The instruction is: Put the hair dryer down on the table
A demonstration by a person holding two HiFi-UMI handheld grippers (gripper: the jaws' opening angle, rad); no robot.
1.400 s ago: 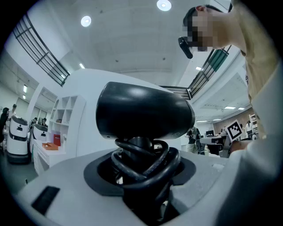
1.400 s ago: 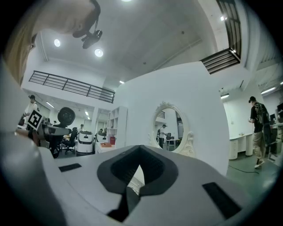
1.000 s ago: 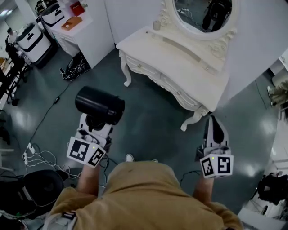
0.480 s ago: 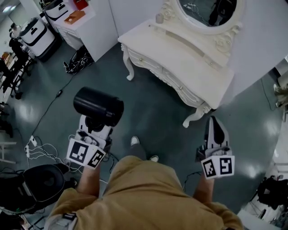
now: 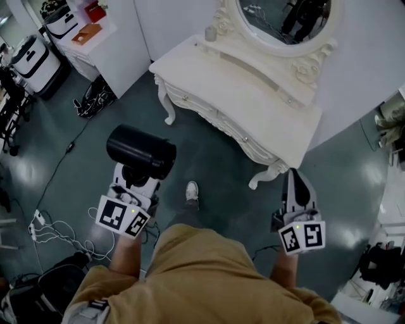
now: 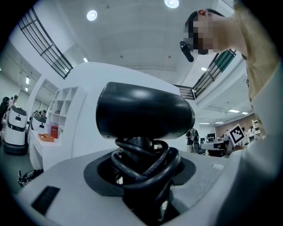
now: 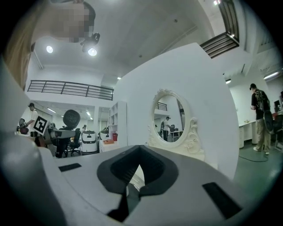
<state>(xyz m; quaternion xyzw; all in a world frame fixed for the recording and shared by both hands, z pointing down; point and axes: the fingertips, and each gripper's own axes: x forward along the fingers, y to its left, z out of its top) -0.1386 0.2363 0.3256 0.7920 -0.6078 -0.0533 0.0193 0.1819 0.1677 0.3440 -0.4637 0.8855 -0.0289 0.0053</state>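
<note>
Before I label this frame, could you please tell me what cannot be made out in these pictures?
- Handle of the hair dryer: in the head view it is hidden under the dryer's own barrel; in the left gripper view it is wrapped by the coiled cord.
- Where the left claw presses the handle: covered by that cord.
- The small object on the dressing table: too small in the head view to identify.
- The mirror: its top is cut off by the head view's edge.

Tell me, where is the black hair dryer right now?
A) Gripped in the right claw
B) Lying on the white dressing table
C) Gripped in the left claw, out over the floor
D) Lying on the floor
C: the hair dryer stands up out of the left claw, which grips its cord-wrapped handle over the floor. The dressing table lies ahead without it, and the right claw holds nothing.
</note>
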